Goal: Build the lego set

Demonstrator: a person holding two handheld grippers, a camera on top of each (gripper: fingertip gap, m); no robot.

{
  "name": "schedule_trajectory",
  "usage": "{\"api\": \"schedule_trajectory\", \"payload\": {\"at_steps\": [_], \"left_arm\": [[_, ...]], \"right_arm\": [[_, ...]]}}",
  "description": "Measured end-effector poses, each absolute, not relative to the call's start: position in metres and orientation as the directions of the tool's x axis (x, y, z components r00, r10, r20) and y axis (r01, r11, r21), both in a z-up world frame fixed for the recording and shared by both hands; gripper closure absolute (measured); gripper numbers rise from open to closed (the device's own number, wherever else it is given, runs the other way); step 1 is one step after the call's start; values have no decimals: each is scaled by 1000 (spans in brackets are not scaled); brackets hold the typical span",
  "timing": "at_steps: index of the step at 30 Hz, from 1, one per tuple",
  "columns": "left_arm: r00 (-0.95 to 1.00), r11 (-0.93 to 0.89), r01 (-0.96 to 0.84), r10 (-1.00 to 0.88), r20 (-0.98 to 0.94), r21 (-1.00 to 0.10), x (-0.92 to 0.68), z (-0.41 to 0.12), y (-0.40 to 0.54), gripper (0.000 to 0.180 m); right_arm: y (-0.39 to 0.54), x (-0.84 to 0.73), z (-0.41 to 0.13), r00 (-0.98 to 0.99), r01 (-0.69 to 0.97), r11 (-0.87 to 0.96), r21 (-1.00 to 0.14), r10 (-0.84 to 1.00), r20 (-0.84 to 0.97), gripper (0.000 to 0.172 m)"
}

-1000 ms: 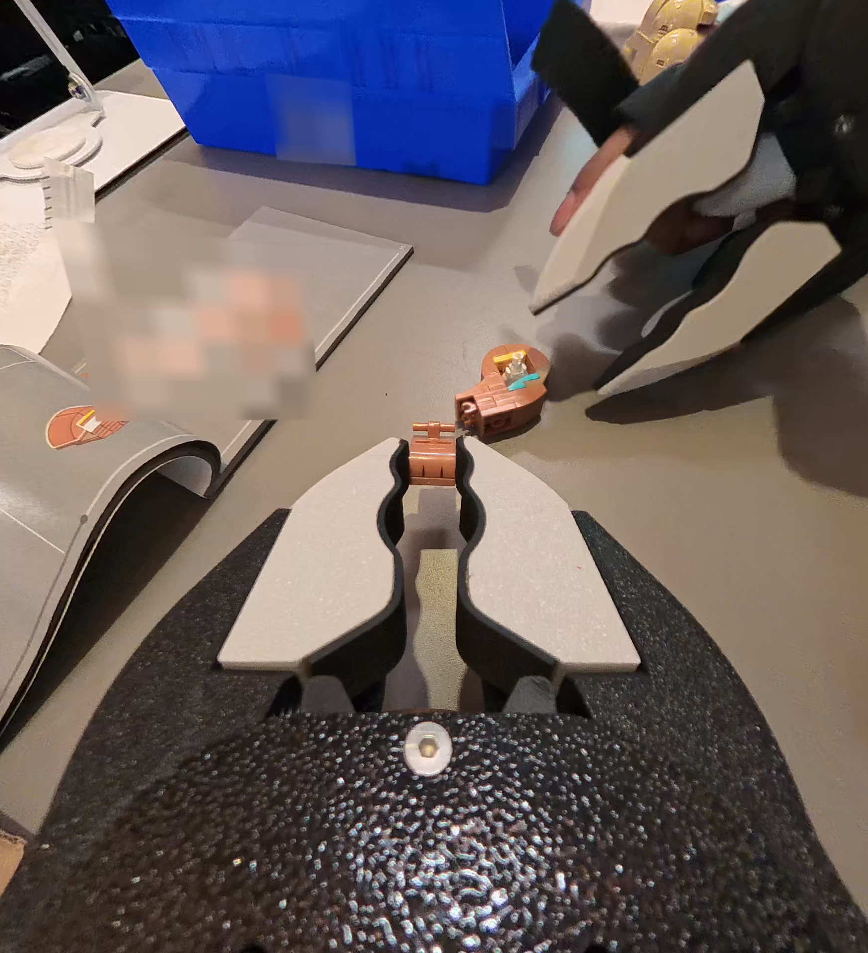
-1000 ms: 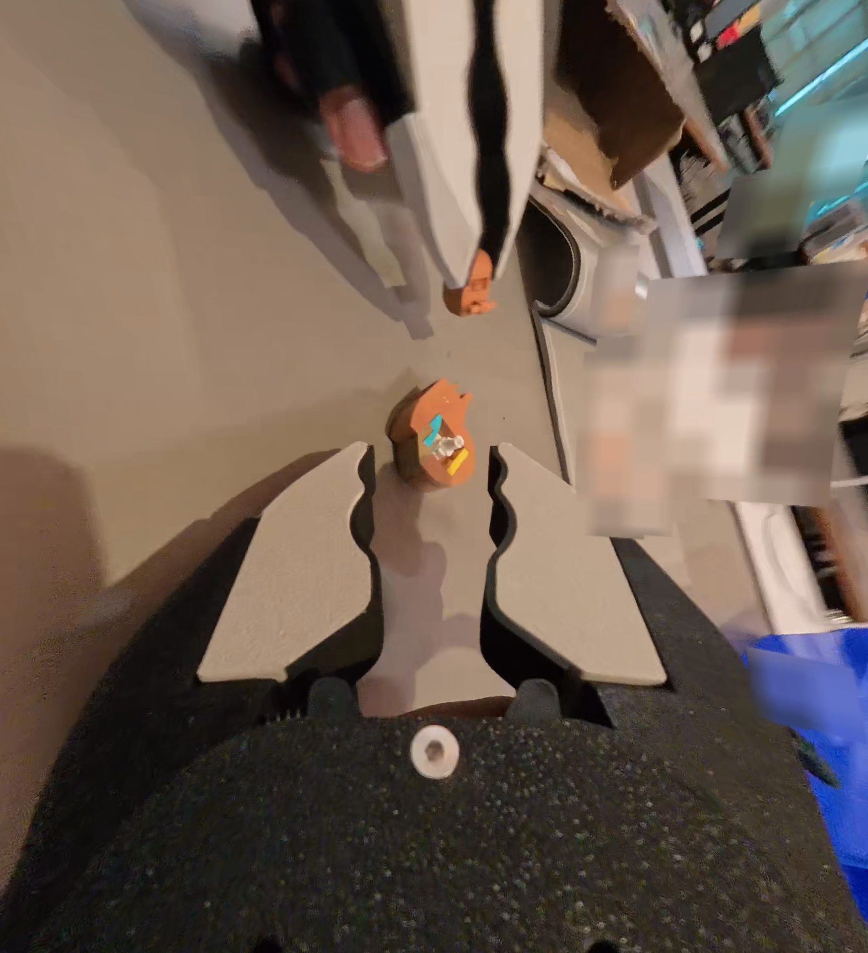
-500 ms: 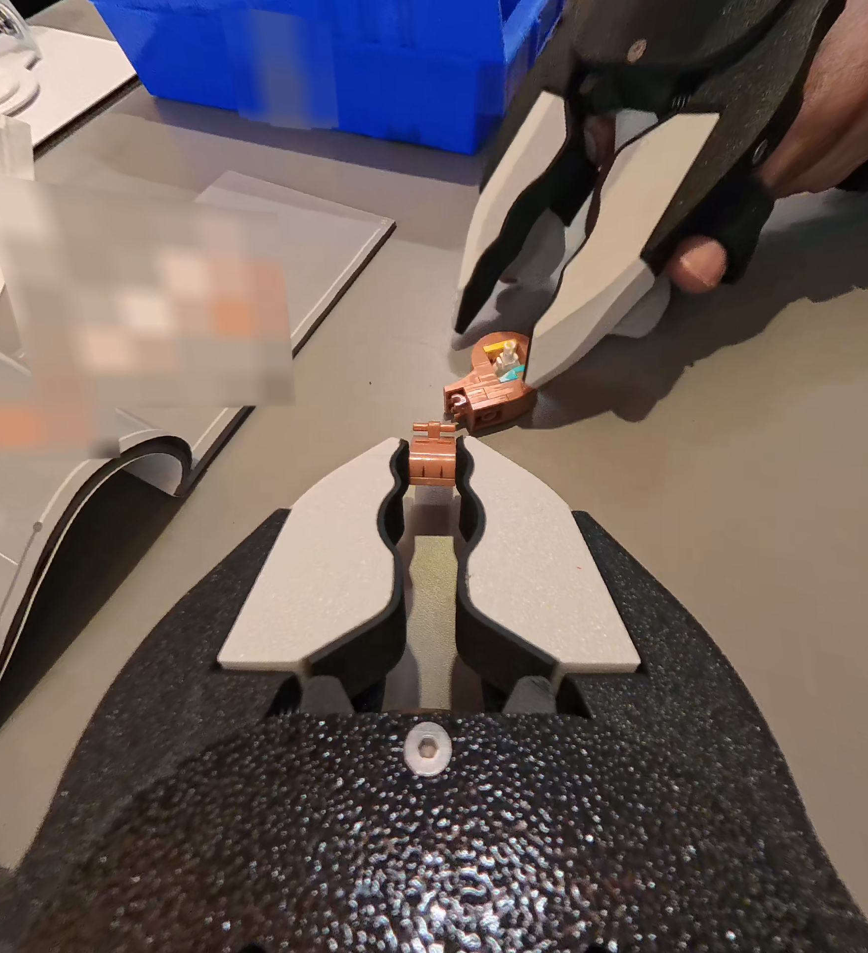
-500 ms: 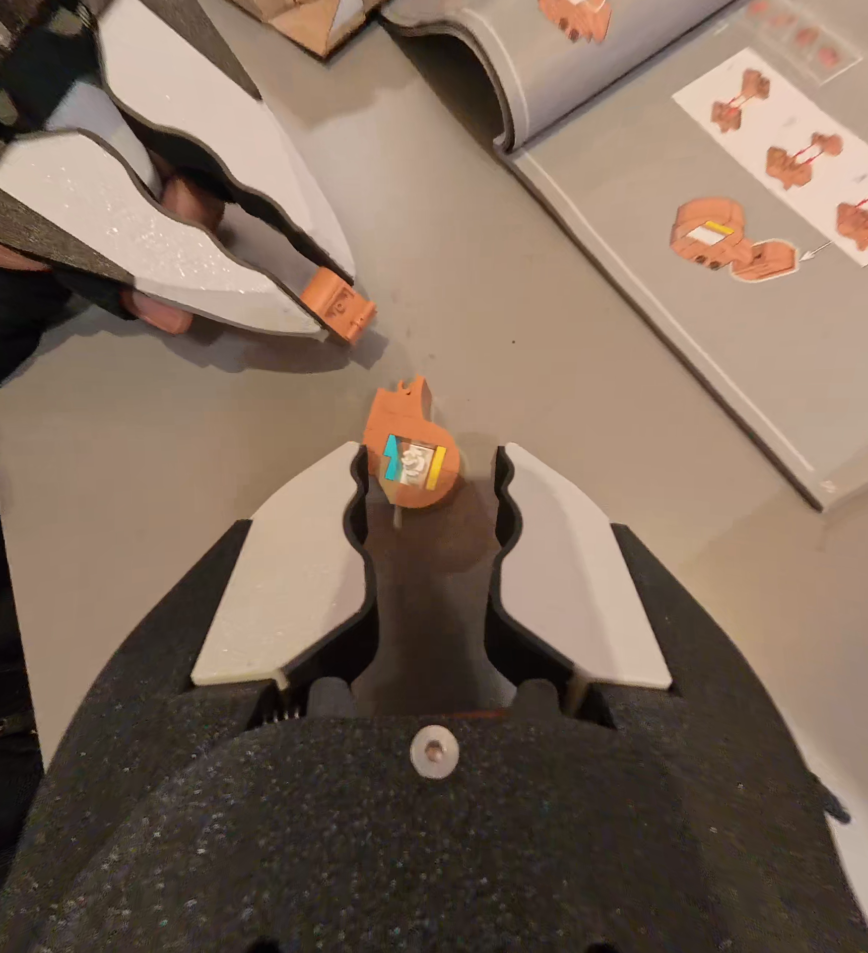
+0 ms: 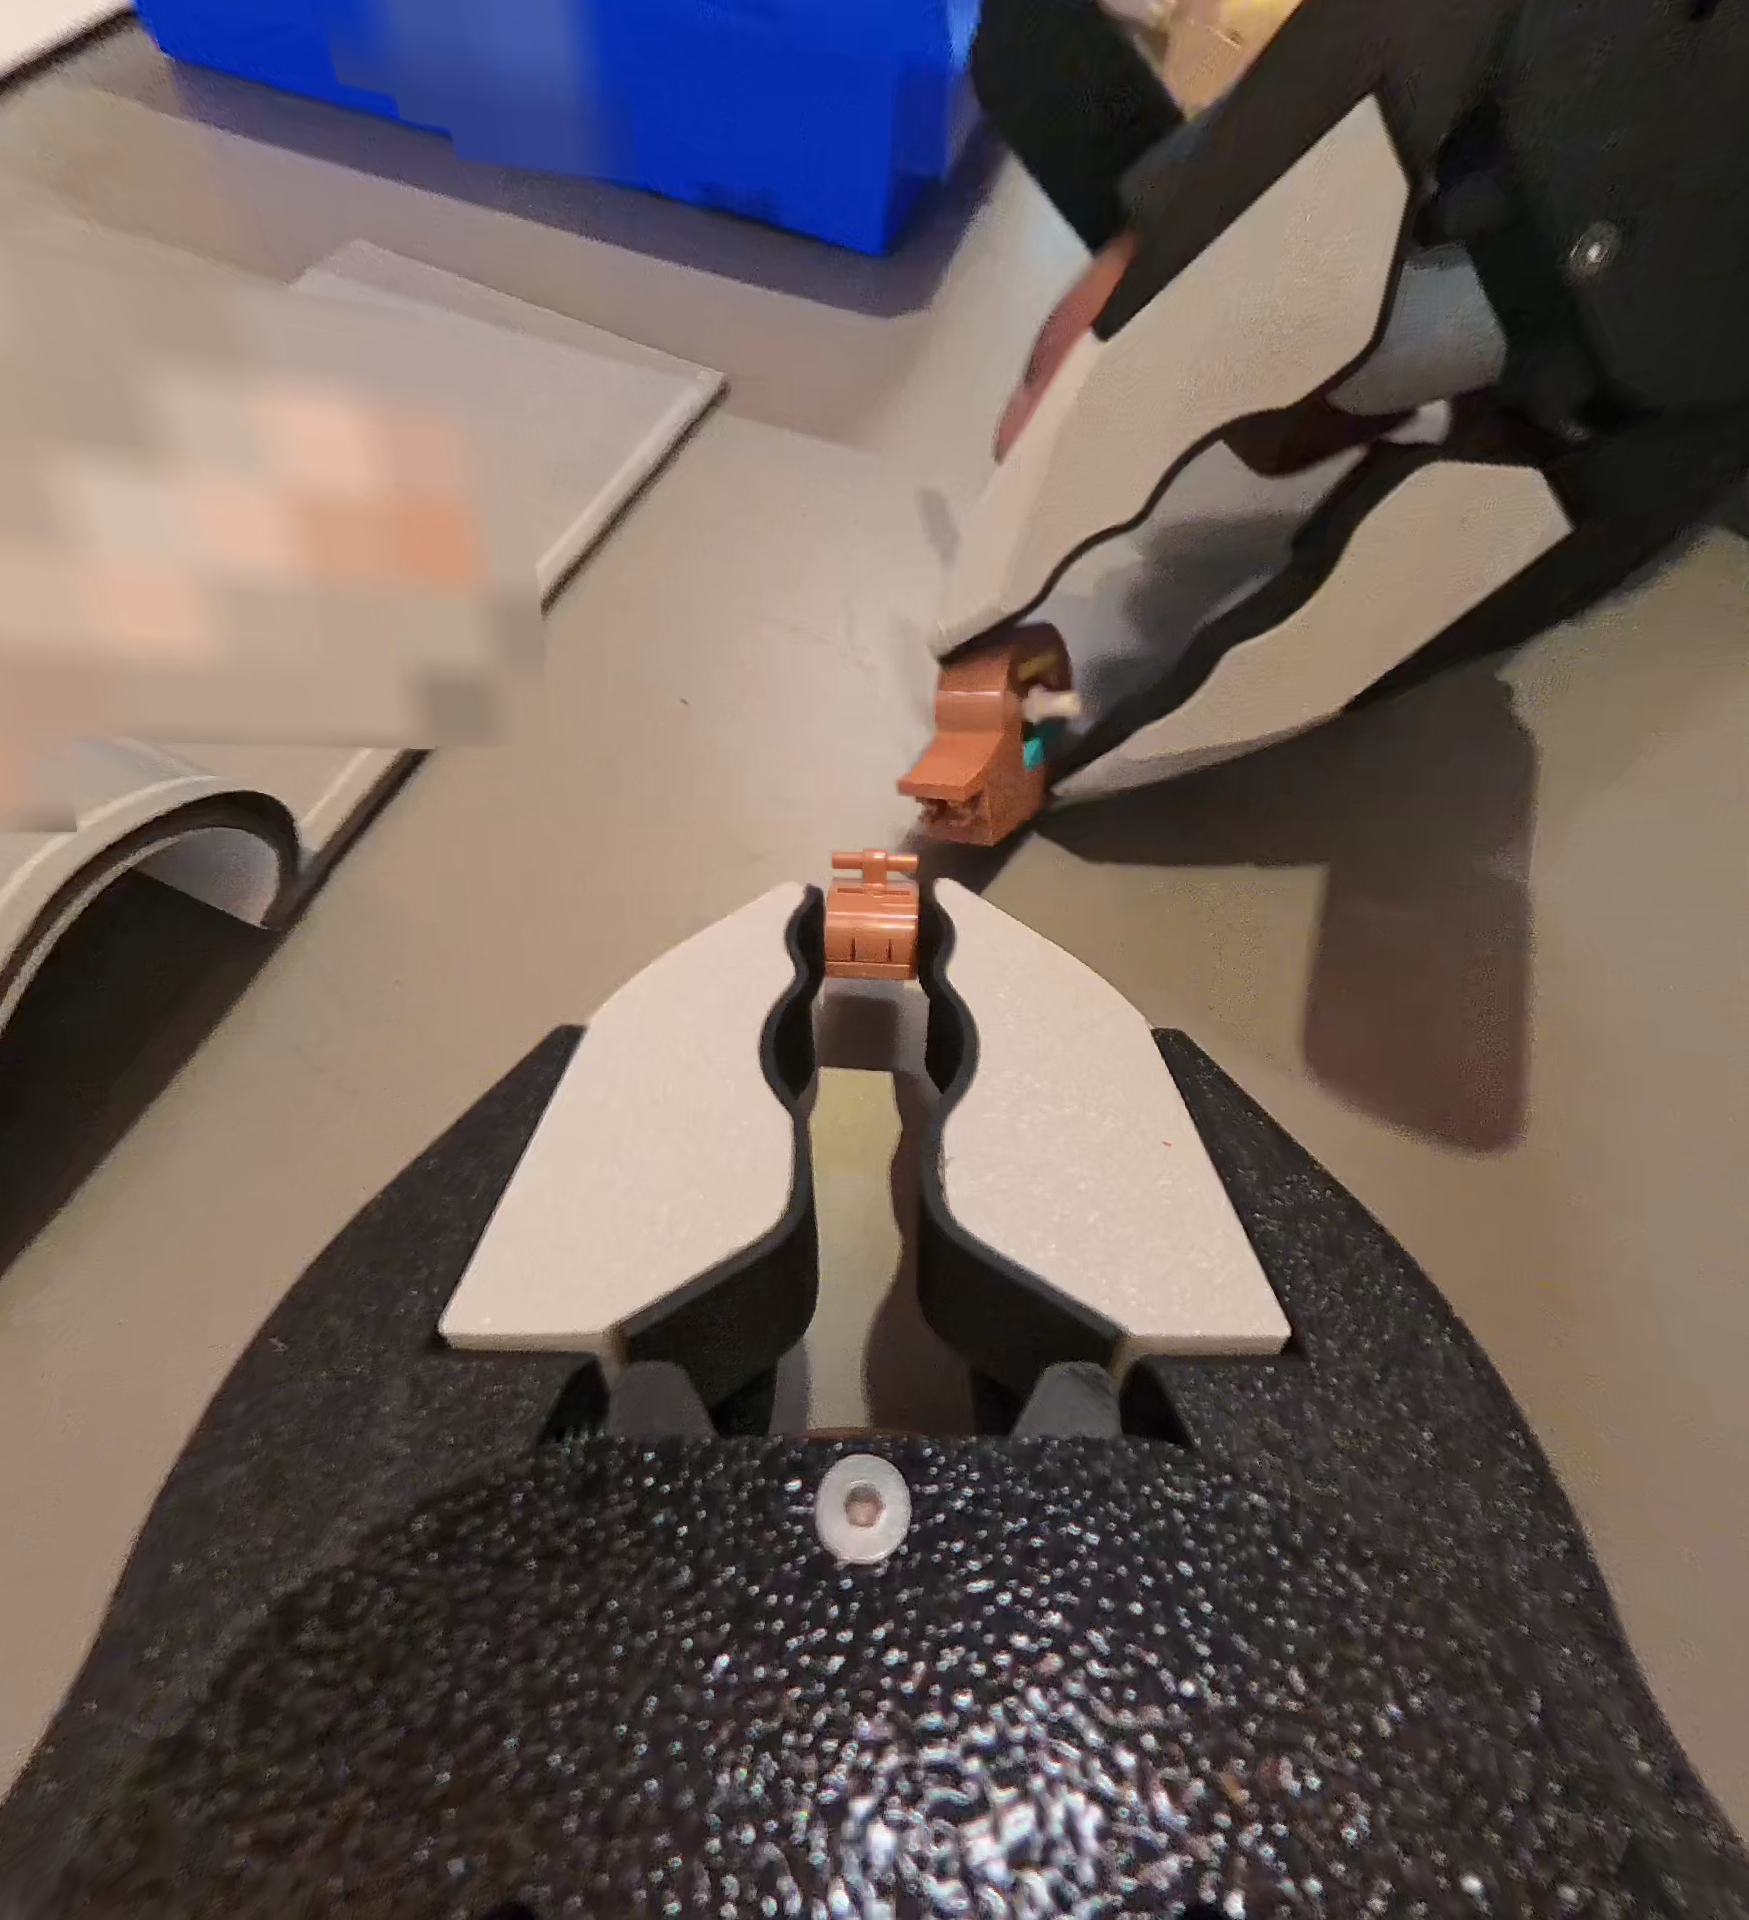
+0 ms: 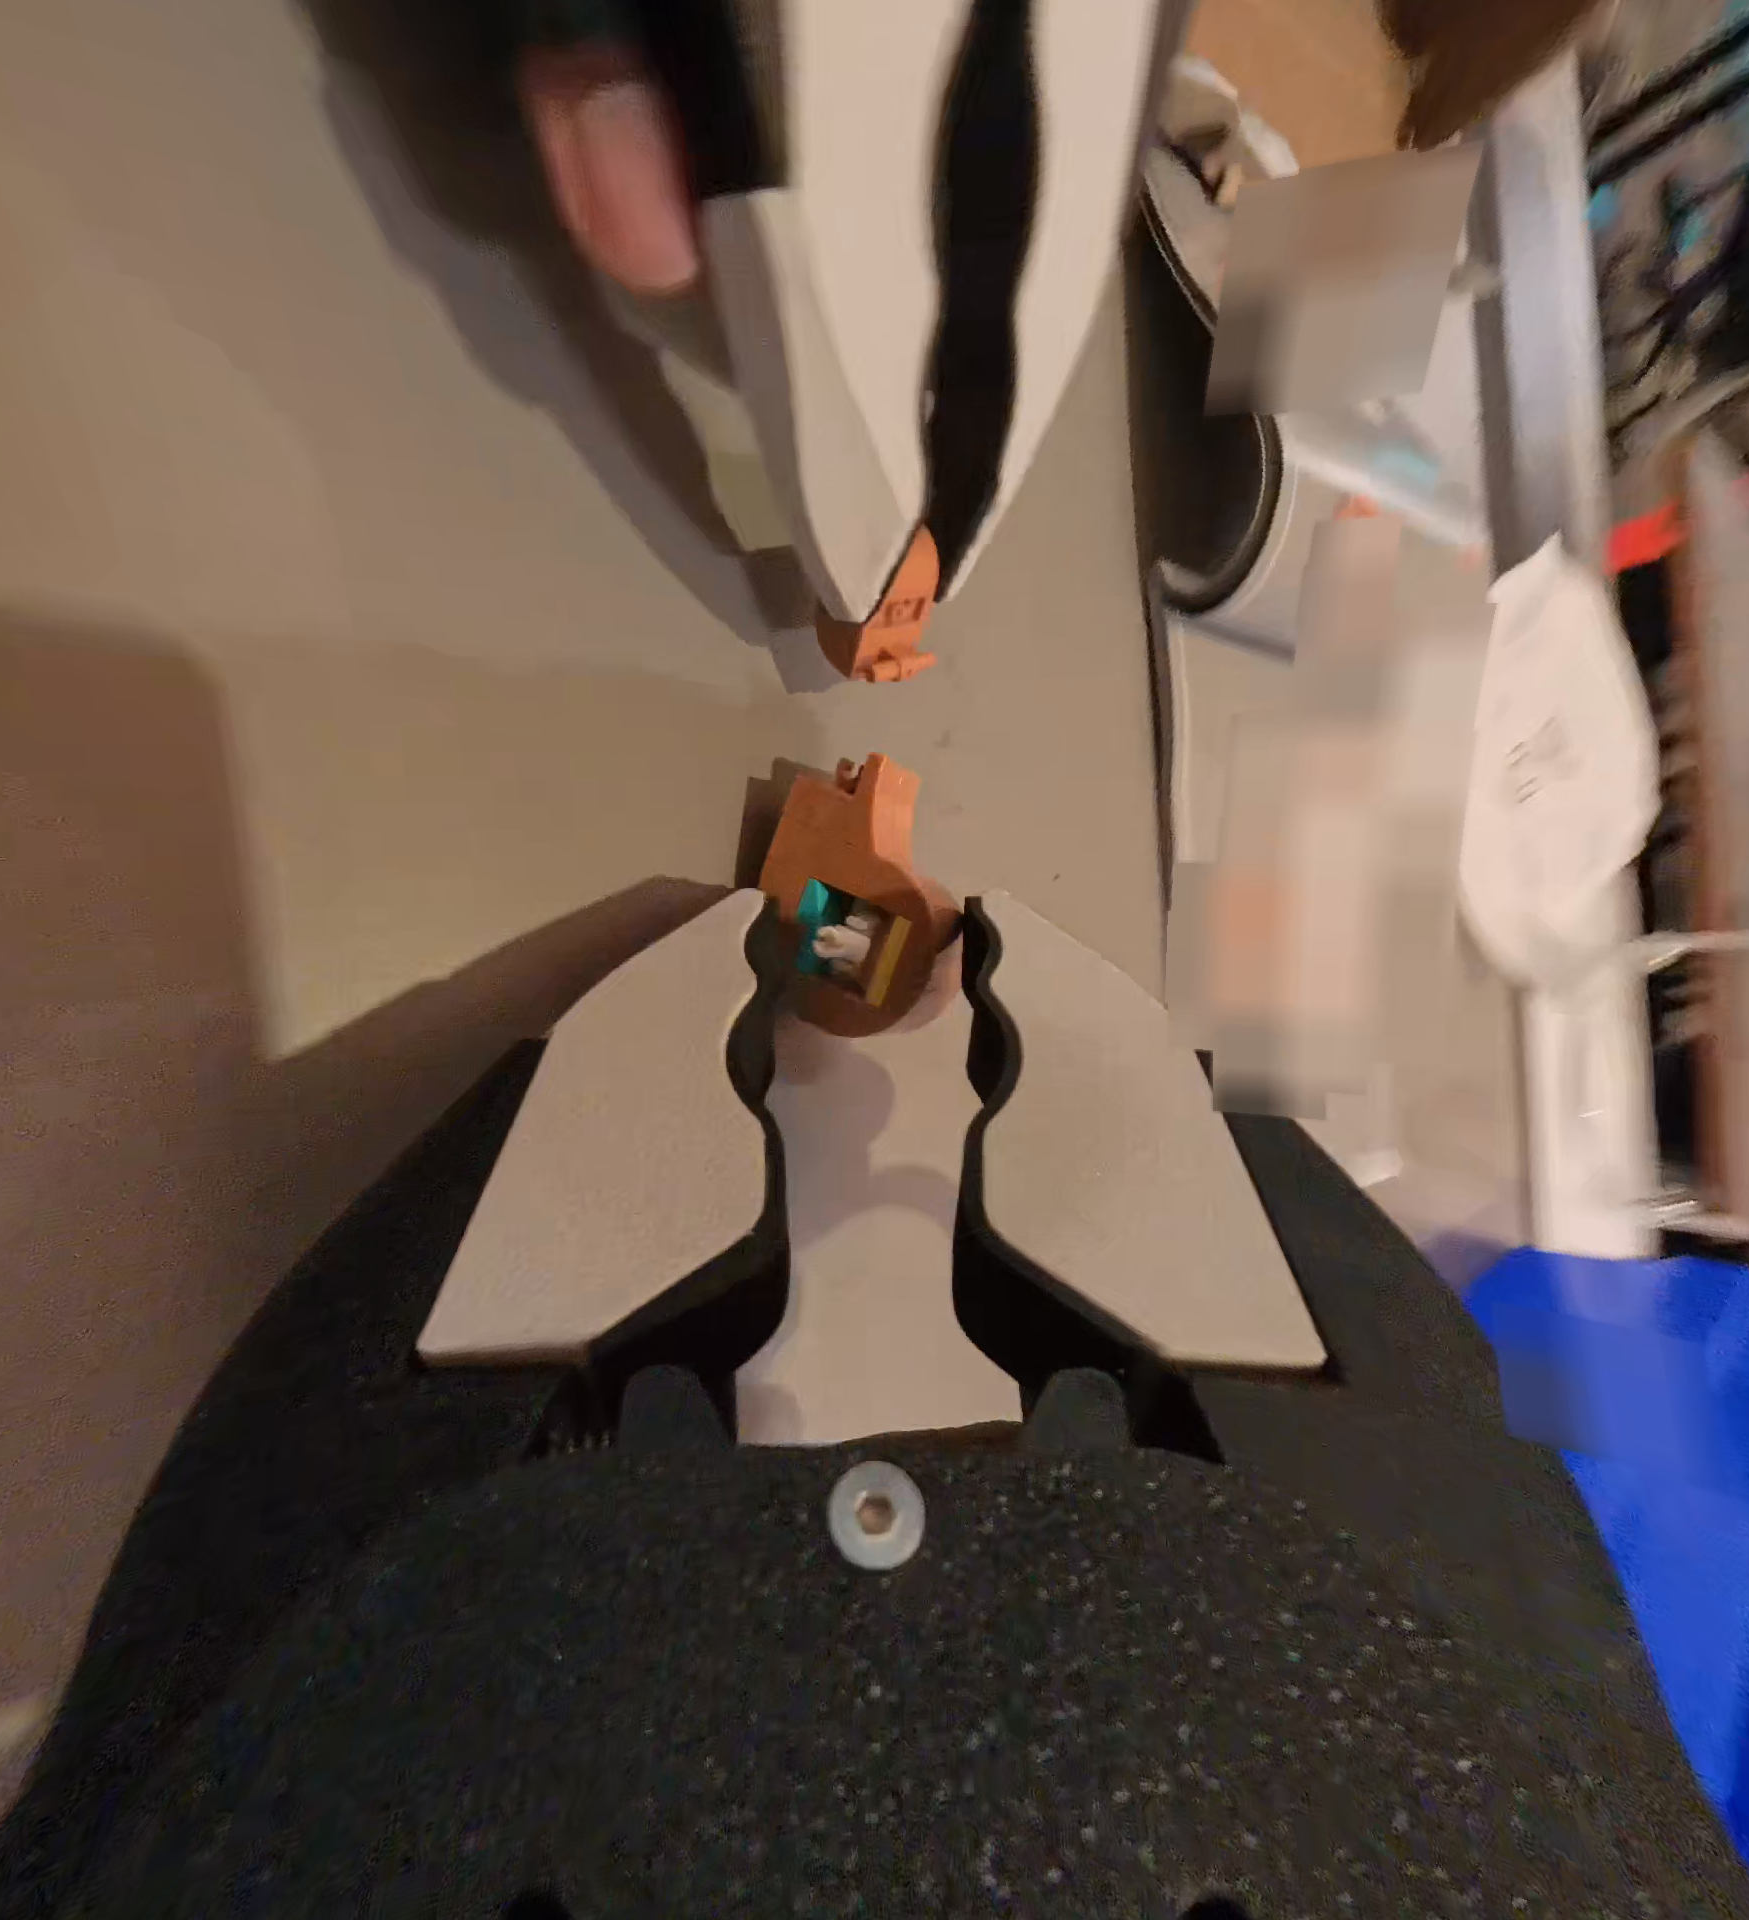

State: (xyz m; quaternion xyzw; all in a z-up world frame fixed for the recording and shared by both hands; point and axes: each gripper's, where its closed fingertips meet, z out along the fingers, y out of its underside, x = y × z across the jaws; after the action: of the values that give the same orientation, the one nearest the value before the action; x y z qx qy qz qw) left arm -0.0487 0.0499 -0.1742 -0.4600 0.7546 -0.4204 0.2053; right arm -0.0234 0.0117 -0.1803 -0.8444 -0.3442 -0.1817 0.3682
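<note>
Brick (image 5: 870, 928), small, brown and hard, is pinched at the left tongs' (image 5: 868, 914) tips. Right tongs (image 6: 862, 940) clasp a rounded brown assembly (image 6: 849, 883) by its sides, just ahead; probably light, slippery.

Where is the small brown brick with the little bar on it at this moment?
The small brown brick is pinched at the tips of the left gripper, centre of the left wrist view, just short of the bigger brown assembly at the right gripper.

grey table (image 5: 745, 665) | blue bin (image 5: 641, 94) behind – open booklet (image 5: 122, 831) left
</note>
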Motion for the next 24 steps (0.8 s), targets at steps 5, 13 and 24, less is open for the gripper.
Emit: {"api": "schedule_trajectory", "payload": {"at_steps": [5, 13, 24], "left_arm": [[-557, 261, -530, -825, 99, -807, -59, -178, 42, 164], [-570, 293, -535, -818, 83, -792, -61, -182, 40, 164], [-614, 346, -518, -787, 58, -782, -61, -185, 35, 164]], "right_arm": [[9, -32, -178, 413, 902, -339, -266, 501, 761, 142], [-1, -38, -172, 675, 730, -391, -560, 541, 502, 129], [-2, -30, -188, 880, 436, -588, -681, 437, 185, 120]]}}
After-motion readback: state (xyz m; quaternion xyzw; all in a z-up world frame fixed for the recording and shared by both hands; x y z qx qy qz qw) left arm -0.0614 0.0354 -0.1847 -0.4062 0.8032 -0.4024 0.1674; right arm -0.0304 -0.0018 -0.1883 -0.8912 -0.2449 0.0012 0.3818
